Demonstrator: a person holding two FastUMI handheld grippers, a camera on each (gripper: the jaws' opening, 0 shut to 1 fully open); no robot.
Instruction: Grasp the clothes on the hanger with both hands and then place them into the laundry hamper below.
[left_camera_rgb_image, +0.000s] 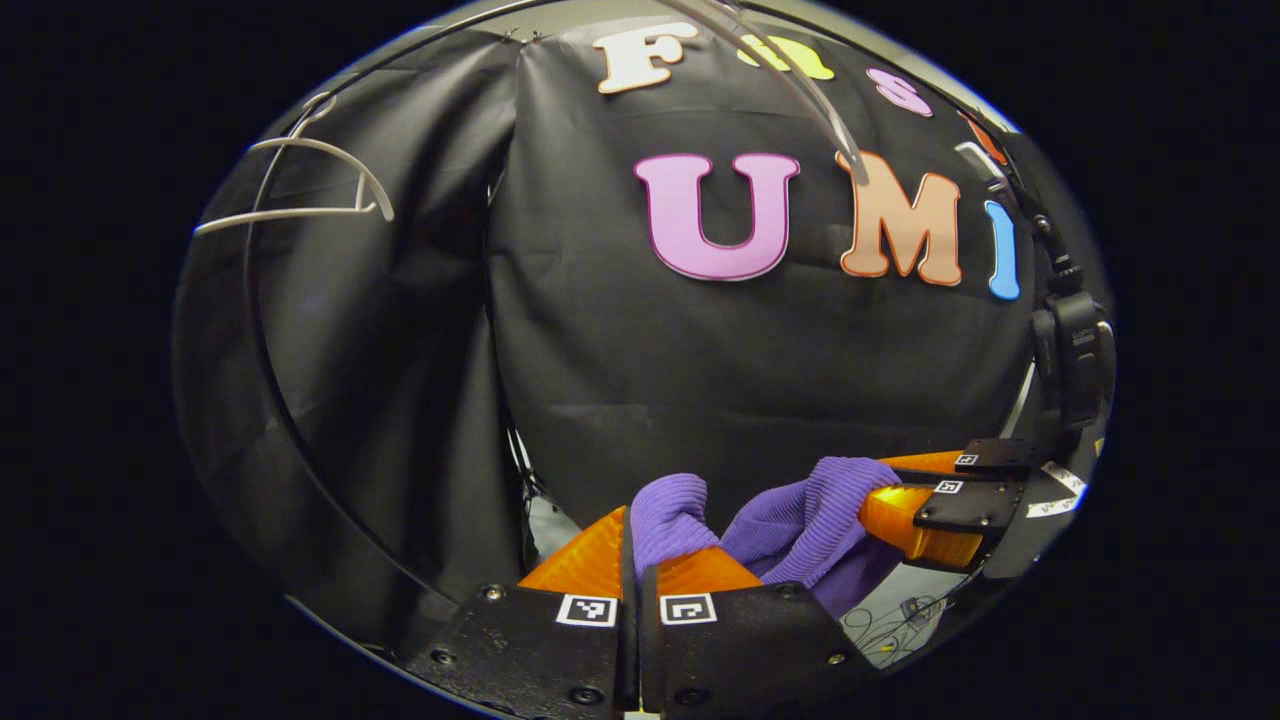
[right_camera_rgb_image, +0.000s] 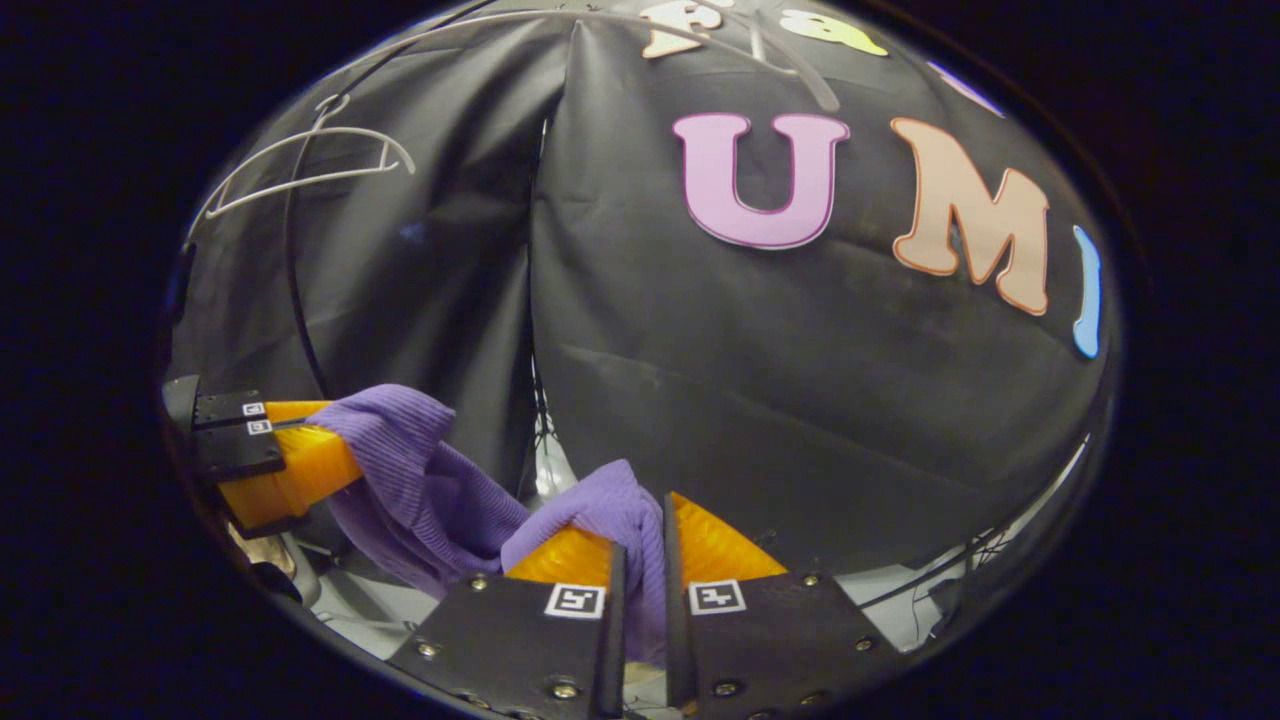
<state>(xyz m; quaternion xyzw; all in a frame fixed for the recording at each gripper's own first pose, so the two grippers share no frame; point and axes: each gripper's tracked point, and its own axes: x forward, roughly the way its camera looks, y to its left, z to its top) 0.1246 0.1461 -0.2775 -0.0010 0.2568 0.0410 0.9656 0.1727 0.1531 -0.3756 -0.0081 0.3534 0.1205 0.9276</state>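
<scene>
A purple ribbed garment (left_camera_rgb_image: 790, 530) hangs slack between my two grippers. In the left gripper view my left gripper (left_camera_rgb_image: 637, 555) is shut on one bunched end of it, and the right gripper (left_camera_rgb_image: 880, 490) grips the other end at the right. In the right gripper view my right gripper (right_camera_rgb_image: 640, 540) is shut on a fold of the purple garment (right_camera_rgb_image: 430, 490), with the left gripper (right_camera_rgb_image: 310, 450) holding it at the far left. An empty white hanger (left_camera_rgb_image: 300, 190) hangs at the upper left, also seen as the hanger (right_camera_rgb_image: 310, 165). The hamper is hidden.
A curved dark rail (left_camera_rgb_image: 270, 400) runs down the left side beside the black cloth wall. Thin pale rods (left_camera_rgb_image: 790, 90) cross the top. Loose cables (left_camera_rgb_image: 890, 625) lie on a pale floor low at the right.
</scene>
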